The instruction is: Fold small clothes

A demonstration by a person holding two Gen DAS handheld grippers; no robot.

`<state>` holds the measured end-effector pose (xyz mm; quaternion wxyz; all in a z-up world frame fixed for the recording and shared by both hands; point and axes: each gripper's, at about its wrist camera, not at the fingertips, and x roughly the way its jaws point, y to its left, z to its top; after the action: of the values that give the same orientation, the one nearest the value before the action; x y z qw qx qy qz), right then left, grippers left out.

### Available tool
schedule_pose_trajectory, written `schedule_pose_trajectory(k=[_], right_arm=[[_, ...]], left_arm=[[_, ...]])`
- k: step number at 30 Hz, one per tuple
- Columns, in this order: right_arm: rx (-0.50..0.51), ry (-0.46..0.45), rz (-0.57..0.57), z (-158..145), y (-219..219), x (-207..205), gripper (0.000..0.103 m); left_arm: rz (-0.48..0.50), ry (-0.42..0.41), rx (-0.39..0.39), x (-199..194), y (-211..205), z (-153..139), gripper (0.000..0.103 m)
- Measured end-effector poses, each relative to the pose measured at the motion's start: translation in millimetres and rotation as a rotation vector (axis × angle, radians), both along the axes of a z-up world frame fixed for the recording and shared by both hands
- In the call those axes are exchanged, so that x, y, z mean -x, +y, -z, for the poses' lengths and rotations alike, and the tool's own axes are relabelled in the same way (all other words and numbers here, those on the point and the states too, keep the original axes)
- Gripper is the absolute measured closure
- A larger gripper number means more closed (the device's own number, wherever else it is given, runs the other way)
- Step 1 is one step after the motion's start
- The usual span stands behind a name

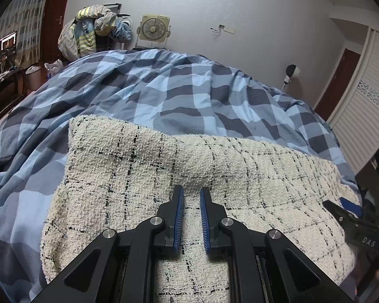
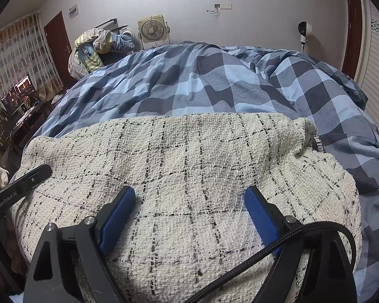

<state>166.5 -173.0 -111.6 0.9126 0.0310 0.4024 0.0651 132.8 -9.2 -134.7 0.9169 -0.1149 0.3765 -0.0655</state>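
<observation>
Nearest the cameras, the left tongs (image 1: 192, 192) hover low over the cream tweed garment (image 1: 194, 176), their blue pads standing a narrow gap apart with nothing between them; the right tongs (image 2: 189, 194) are spread wide, also empty, over the same cloth. The garment lies across the near part of the bed, on the blue checked duvet (image 1: 164, 85), seemingly already doubled: a step in the cloth runs down its middle in the left view, and a turned-over corner with a dark lettered strip (image 2: 317, 142) shows at its far right.

To fold well, each tong should probably pinch a near corner through all layers, then carry it toward the far hem in step with the other, so the edges meet squarely. The nubbly weave looks thick, so a deep bite would help.

Beyond the far hem the duvet rises in soft ridges, giving open room to move; the box fan (image 2: 152, 29) and the heap of clothes (image 2: 96, 48) stand well apart against the wall
</observation>
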Motion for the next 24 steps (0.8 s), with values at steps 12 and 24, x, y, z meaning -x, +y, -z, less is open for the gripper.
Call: schedule_pose_trajectory(k=[12,24], right_arm=[[-0.001,-0.001,-0.001,0.1,-0.1,0.1,0.017],[-0.002,-0.002,-0.001,0.1,-0.3,0.4,0.017]], left_arm=[[0.001,0.001,0.003,0.4,-1.4,0.2,0.091],[0.0,0.001,0.006,0.4,-1.2,0.4,0.091]])
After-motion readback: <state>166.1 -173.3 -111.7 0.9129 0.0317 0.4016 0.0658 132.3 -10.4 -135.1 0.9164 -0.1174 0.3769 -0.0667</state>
